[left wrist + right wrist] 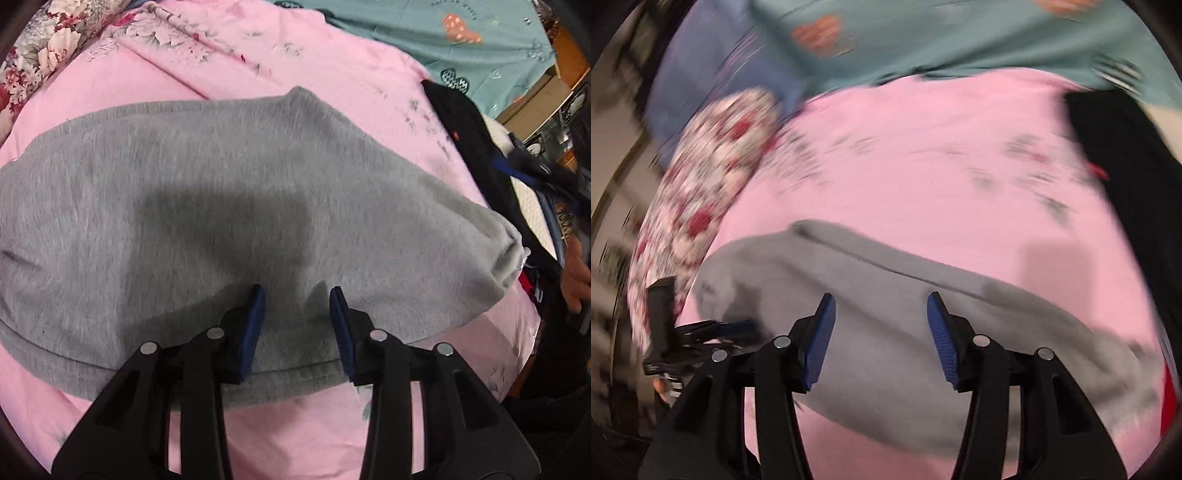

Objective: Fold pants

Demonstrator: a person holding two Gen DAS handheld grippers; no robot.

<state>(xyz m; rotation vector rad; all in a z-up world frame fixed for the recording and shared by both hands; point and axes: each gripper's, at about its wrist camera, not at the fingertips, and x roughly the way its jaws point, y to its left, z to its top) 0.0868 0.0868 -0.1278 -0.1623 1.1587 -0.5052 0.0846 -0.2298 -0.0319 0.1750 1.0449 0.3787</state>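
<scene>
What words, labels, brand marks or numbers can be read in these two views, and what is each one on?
None can be read for certain.
Teal blanket: a short line of dark lettering above the orange heart, too small and curved to read.
Black garment: a small red tag, any wording too small to tell.
Grey pants: no print visible.
Pink sheet: floral pattern only.
Right wrist view: too blurred for any text.

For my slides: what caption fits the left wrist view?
Open left gripper poised over folded grey pants on a pink sheet.
</scene>
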